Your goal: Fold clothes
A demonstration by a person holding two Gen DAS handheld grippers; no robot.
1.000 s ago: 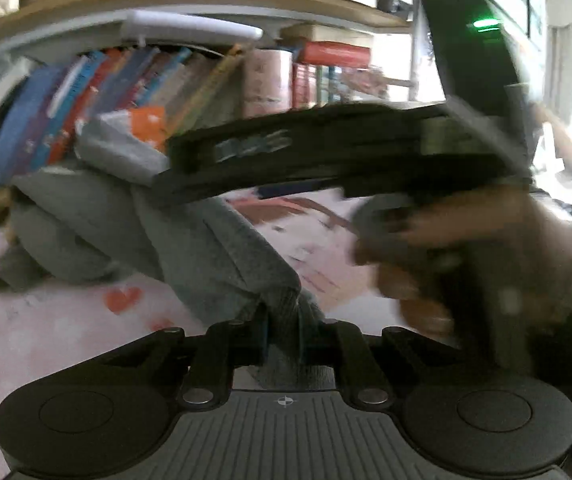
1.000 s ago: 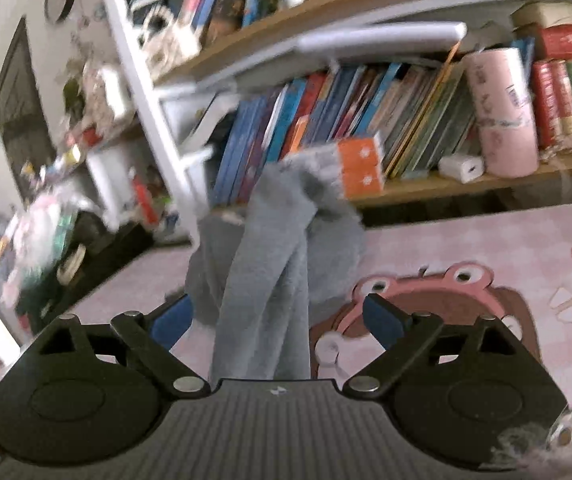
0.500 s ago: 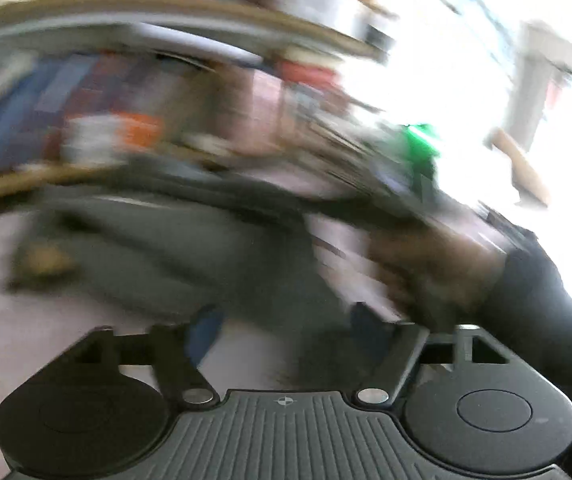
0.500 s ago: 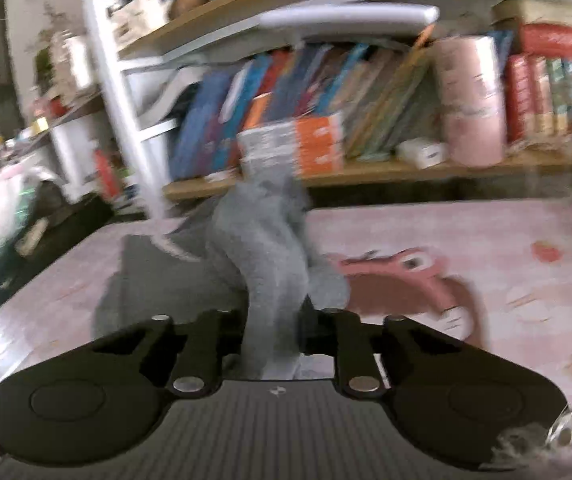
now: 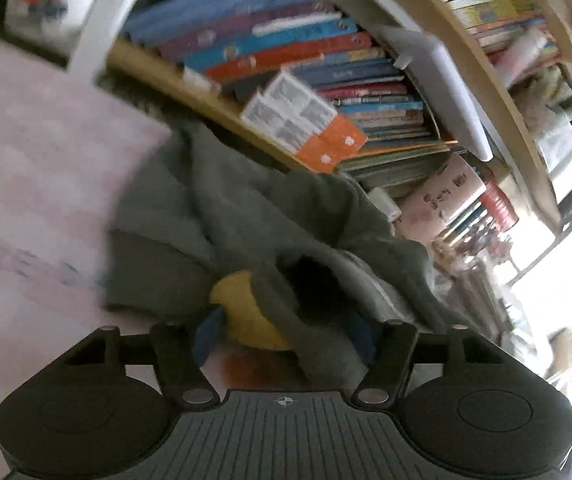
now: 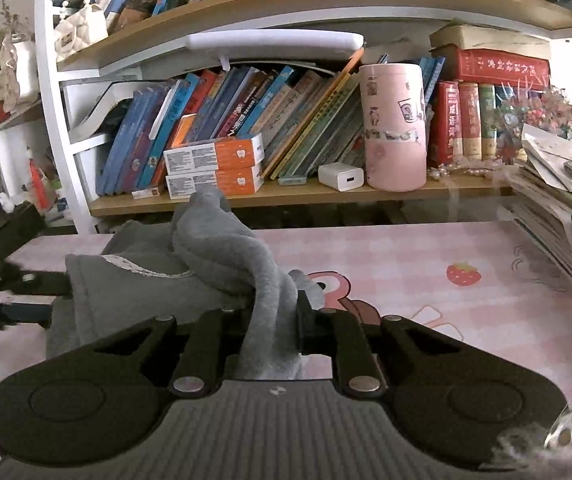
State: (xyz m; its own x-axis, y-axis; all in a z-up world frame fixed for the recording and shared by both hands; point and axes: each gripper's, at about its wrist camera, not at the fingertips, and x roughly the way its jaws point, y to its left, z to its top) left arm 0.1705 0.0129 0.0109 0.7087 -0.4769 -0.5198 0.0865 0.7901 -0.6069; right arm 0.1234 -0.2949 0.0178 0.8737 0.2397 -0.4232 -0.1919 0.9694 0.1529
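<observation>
Pink checked cloth covers the worktop (image 6: pixel 406 256) under a crowded bookshelf (image 6: pixel 286 196). At the right gripper (image 6: pixel 276 316) the jaws are clamped tight on a twisted rope of the grey garment (image 6: pixel 222 248), which rises from the bunched heap lying on the worktop. At the left gripper (image 5: pixel 286 340) the jaws have just been closing but stand apart, blue pads either side of a grey fold with a yellow patch (image 5: pixel 246 312) showing; no pad visibly presses it. Behind, orange boxes (image 6: pixel 214 168) and a pink canister (image 6: pixel 394 128) sit on the shelf.
</observation>
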